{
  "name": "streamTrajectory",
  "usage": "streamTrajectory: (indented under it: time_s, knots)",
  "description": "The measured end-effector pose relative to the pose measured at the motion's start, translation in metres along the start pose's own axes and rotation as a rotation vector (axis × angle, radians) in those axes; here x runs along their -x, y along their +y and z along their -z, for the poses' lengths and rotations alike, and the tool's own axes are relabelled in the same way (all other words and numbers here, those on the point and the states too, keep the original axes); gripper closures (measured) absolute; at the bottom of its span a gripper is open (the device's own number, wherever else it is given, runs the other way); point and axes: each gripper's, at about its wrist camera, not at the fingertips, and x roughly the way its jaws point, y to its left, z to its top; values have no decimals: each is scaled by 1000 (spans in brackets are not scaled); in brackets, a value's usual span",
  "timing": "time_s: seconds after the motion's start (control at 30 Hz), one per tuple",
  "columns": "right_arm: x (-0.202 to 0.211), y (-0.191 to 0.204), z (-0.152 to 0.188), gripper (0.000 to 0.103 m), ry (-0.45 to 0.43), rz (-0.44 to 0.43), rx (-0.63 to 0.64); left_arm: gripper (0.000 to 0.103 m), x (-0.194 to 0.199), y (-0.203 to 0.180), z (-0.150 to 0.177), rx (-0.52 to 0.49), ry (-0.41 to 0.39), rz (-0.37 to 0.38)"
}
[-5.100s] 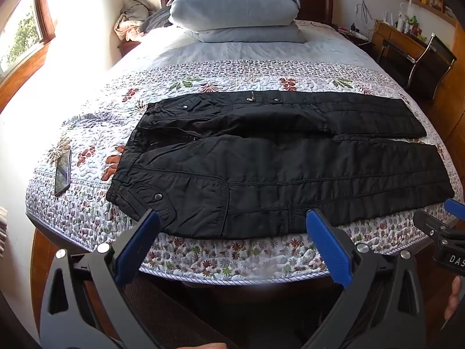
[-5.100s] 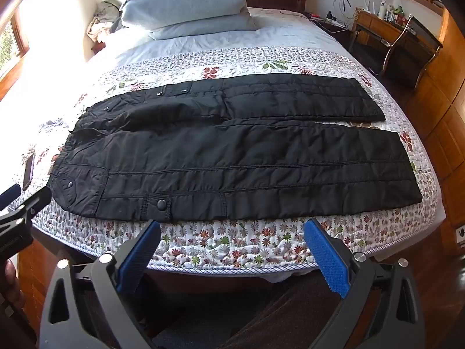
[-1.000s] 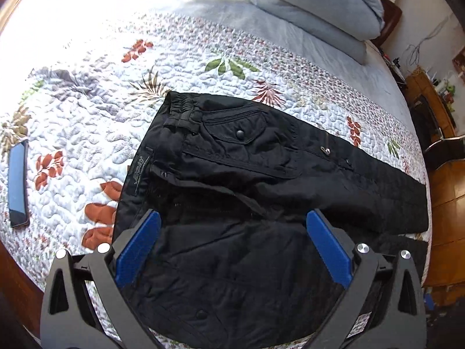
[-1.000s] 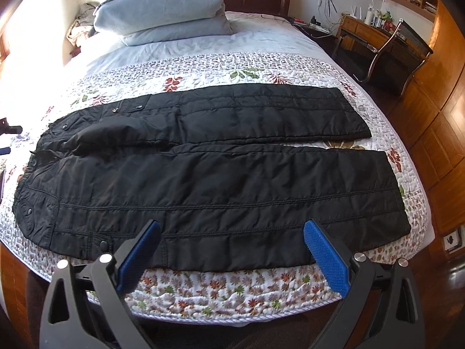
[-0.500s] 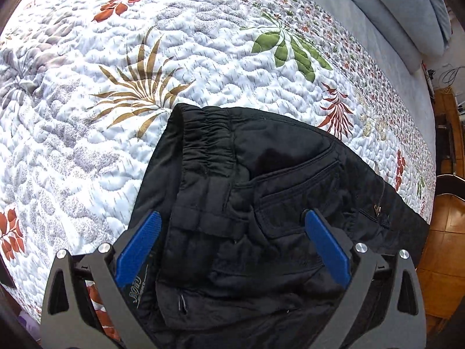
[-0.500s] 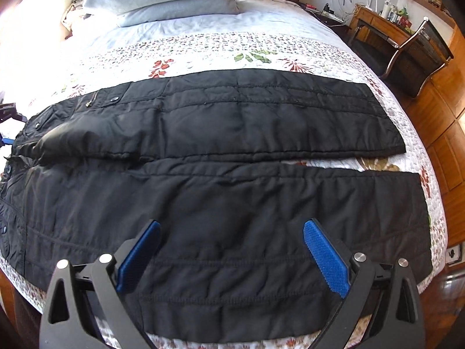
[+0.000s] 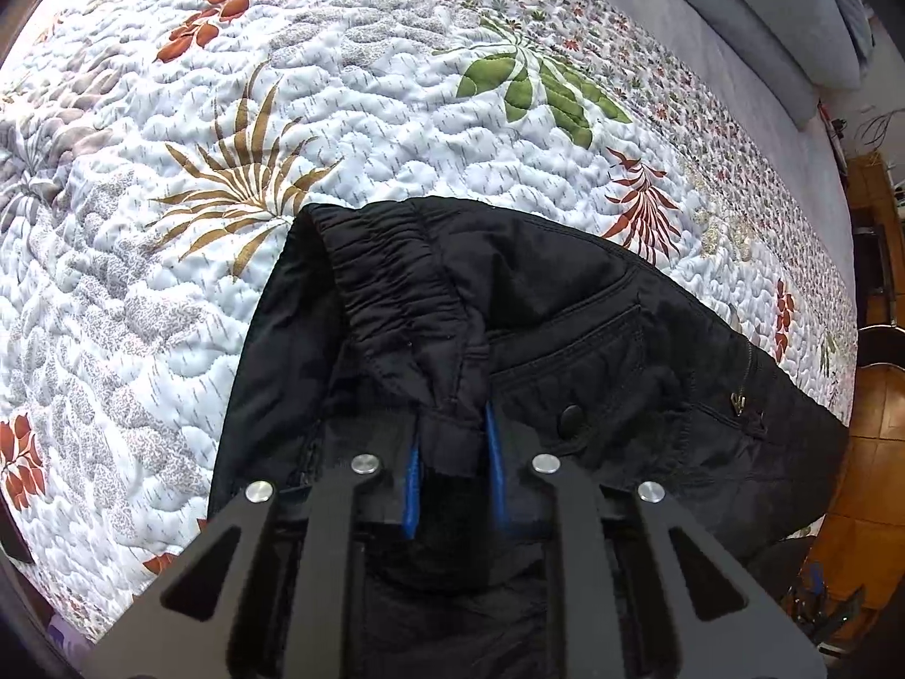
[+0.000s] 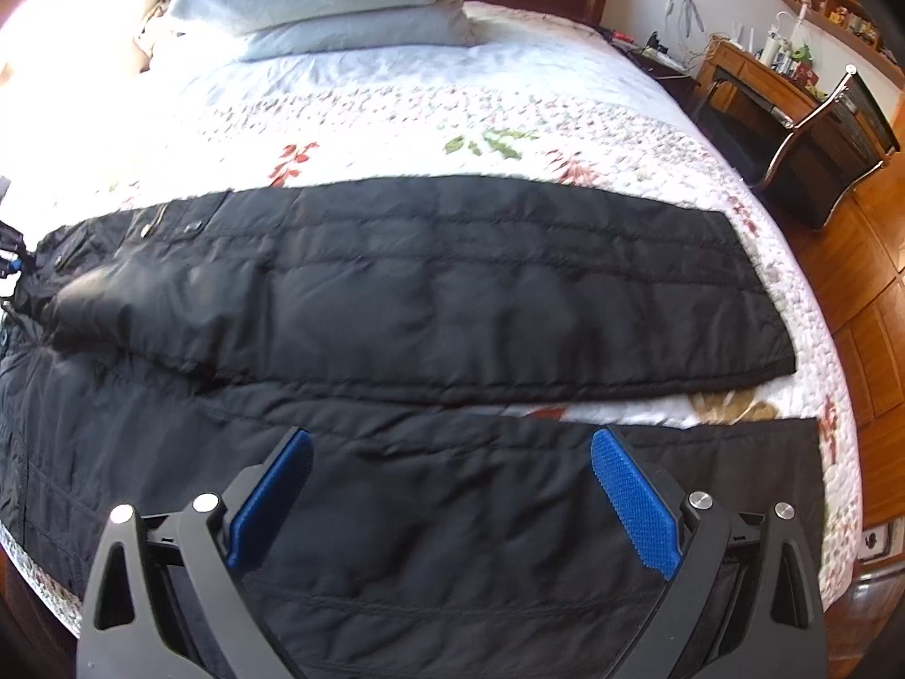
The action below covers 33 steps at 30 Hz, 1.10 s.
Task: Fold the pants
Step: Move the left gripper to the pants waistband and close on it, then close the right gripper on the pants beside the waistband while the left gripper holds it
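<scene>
Quilted floral bed [image 8: 565, 130] carries the black pants [image 8: 430, 283], legs stretching rightward, side by side. Left tool [image 7: 452, 469] is clenched on the waistband; right tool [image 8: 447, 486], released, hovers over the near leg, nearer the hems.

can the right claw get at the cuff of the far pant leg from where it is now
Probably yes. The right claw is open above the near leg, and the far leg's cuff lies flat and uncovered on the quilt, nothing between. It would only have to move forward and to the right.
</scene>
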Motion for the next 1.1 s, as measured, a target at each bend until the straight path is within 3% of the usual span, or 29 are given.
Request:
streamTrajectory:
  time_s: [0.1, 0.2, 0.33, 0.43, 0.57, 0.7, 0.8, 0.83, 0.87, 0.93, 0.97, 1.0, 1.03, 1.07, 1.1]
  knots:
    - [1, -52, -27, 3, -49, 3, -27, 87, 4, -2, 4, -7, -21, -10]
    - [-15, -120, -65, 3, -44, 24, -67, 87, 5, -5, 6, -17, -37, -21]
    - [-62, -208, -116, 3, 33, -9, -162, 87, -1, -2, 4, 0, -38, -21]
    - [-104, -251, -144, 3, 106, -36, -232, 87, -7, -3, 3, 1, -37, -35]
    - [-148, -269, -157, 3, 169, -59, -262, 87, -13, -7, 3, -17, -35, -63]
    - [-178, -258, -158, 4, 227, 40, -170, 87, -18, -11, 1, -31, -24, -88]
    - [-190, -258, -157, 5, 239, 28, -167, 87, -20, -12, 0, -36, -19, -95]
    - [-195, -259, -156, 8, 250, 13, -169, 87, -21, -13, 0, -33, -18, -96]
    - [-199, -257, -155, 21, 260, -3, -159, 87, -22, -13, 0, -31, -18, -96]
    - [-201, -252, -154, 28, 264, -9, -155, 87, -23, -15, 1, -34, -19, -102]
    - [-199, -249, -155, 41, 253, -16, -141, 87, -24, -16, 1, -32, -20, -103]
    - [-197, -245, -155, 46, 246, 4, -121, 86, -26, -18, 0, -27, -21, -103]
    - [-195, -242, -155, 60, 240, 13, -99, 86, -27, -18, 0, -26, -21, -104]
    - [-192, -238, -156, 82, 234, 4, -85, 86, -28, -19, 0, -30, -21, -107]
    - [-187, -236, -157, 87, 224, -3, -82, 86, -29, -21, 0, -33, -24, -110]
